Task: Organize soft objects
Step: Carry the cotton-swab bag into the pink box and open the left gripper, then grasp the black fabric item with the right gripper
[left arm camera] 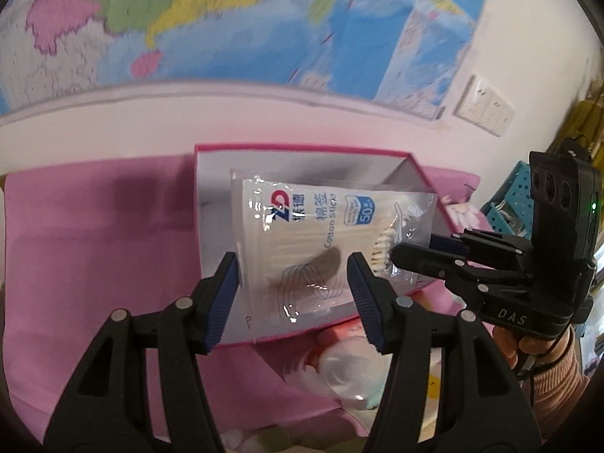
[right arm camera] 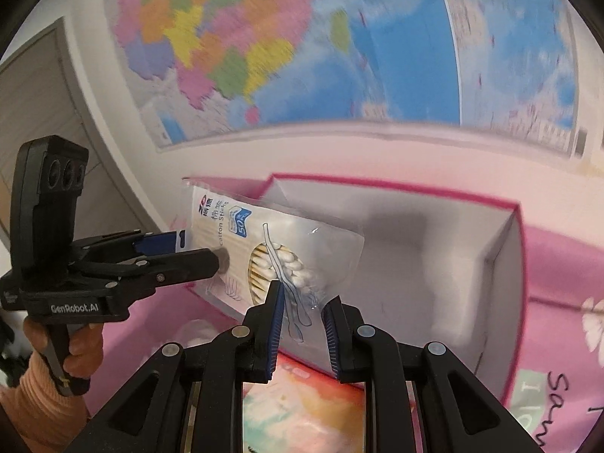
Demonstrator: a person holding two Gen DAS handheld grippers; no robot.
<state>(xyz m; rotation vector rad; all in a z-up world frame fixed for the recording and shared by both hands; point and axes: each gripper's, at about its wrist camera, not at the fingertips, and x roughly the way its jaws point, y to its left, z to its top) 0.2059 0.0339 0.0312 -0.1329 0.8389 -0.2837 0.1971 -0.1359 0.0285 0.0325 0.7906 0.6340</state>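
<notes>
A clear bag of cotton swabs [left arm camera: 302, 234] [right arm camera: 302, 260] hangs over an open pink box with a white inside [left arm camera: 302, 148] [right arm camera: 434, 264]. My left gripper [left arm camera: 294, 294] [right arm camera: 200, 251] is part-way closed on the bag's printed end. One pad meets the bag's edge and the other fingertip lies against its face. My right gripper [right arm camera: 304, 317] [left arm camera: 415, 245] is nearly closed on the other end, where the swab heads show. The bag covers part of the box floor.
The box stands on a pink cloth [left arm camera: 94, 245] against a wall with a large map [left arm camera: 226, 19]. In front of the box lie a clear plastic bottle [left arm camera: 347, 370] and a colourful pack [right arm camera: 302, 407]. A blue crate [left arm camera: 513, 192] and a wall socket [left arm camera: 485, 107] are on the right.
</notes>
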